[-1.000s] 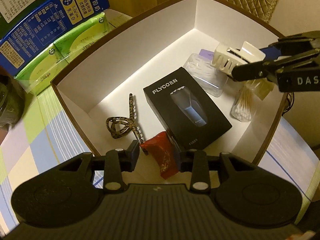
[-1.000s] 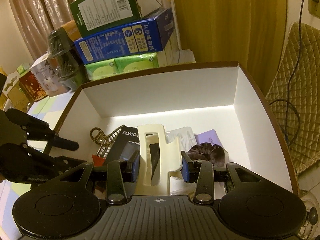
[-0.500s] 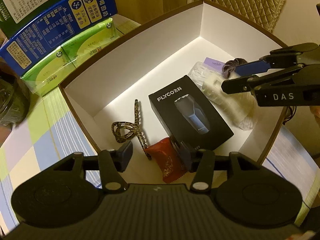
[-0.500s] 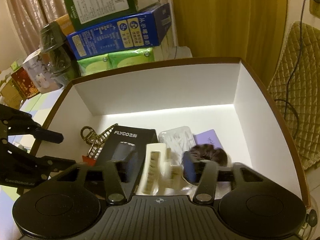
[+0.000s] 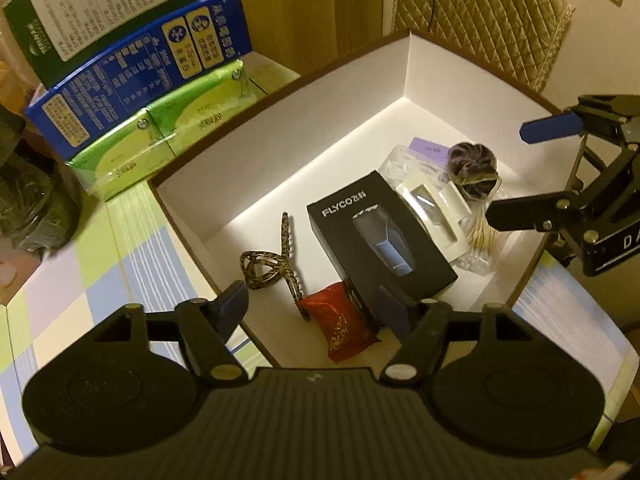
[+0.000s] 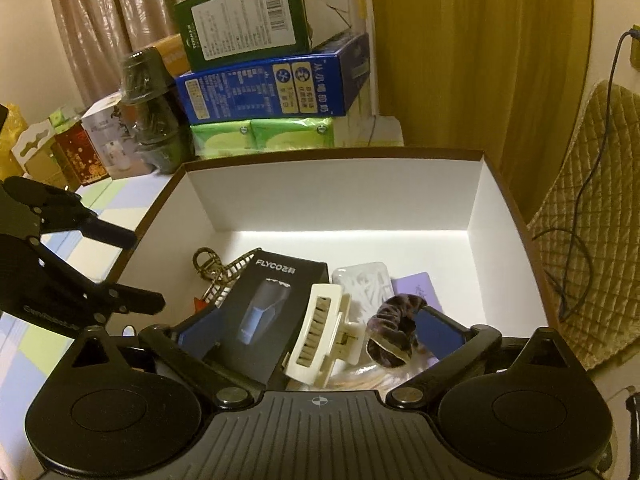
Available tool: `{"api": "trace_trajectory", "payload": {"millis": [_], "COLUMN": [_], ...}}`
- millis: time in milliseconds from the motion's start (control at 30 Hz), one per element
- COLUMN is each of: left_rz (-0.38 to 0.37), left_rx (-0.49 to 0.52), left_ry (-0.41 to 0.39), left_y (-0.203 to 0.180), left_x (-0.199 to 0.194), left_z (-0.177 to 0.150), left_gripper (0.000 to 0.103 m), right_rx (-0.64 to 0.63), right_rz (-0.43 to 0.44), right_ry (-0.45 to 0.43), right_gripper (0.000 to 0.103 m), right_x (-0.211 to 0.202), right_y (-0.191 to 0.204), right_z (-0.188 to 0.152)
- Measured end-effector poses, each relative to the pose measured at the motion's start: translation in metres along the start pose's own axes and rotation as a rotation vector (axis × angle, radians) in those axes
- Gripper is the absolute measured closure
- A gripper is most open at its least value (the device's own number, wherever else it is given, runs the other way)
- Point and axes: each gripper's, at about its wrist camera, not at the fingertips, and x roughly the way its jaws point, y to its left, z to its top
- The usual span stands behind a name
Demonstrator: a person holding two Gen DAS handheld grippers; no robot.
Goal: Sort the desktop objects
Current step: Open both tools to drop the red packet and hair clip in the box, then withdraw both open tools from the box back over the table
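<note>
Hovering over the white box [image 6: 332,196], both grippers tilt downward, left gripper [image 5: 316,312] and right gripper [image 6: 320,330] opening, fingers gripping nothing. Cream hair clip [image 6: 320,336] lies loose, leaning against the black FLYCO box [image 6: 264,304].

The storage box [image 5: 276,152] looks like matt white card inside with a brown rim. The shaver box [image 5: 380,236] is matt black card with glossy print. The cream hair clip [image 6: 320,336] is smooth, shiny plastic, the leopard-print clip [image 5: 272,268] glossy too. The scrunchie [image 6: 394,326] is plush purple velvet. The red sachet [image 5: 340,326] is crinkled, shiny foil. The tablecloth [image 5: 100,256] looks like smooth checked cloth.
</note>
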Motion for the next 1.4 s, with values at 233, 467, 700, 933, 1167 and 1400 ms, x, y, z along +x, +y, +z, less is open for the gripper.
{"api": "trace_trajectory", "payload": {"millis": [233,467,700,933,1167,1400], "left_rz": [0.021,0.046,0.064,0.092,0.127,0.143], "left_rx": [-0.035,-0.09,-0.116,-0.147,-0.193,-0.25], "left_ry": [-0.026,-0.044,-0.064,-0.058,-0.059,-0.051], "left_y": [0.001,0.005,0.006,0.012,0.022,0.032], "left_x": [-0.02,-0.038,-0.063,-0.089,-0.116,-0.133], "left_z": [-0.008,-0.019,-0.036,-0.06,-0.09,-0.127], "left_gripper": [0.029,0.023,0.019,0.019,0.016,0.016], "right_rx": [-0.005,-0.017,-0.023,-0.022,-0.011,0.004], "right_rz": [-0.003,-0.005,0.002,0.012,0.038,0.077], "right_ry": [-0.014,-0.033,-0.045,-0.054,-0.055,-0.035], "right_gripper": [0.002,0.002,0.002,0.002,0.002,0.002], "right_x": [-0.012,-0.027,-0.04,-0.055,-0.064,-0.067], "right_y": [0.006,0.017,0.032,0.051,0.078,0.113], "right_z": [-0.003,-0.005,-0.01,-0.018,-0.029,-0.044]}}
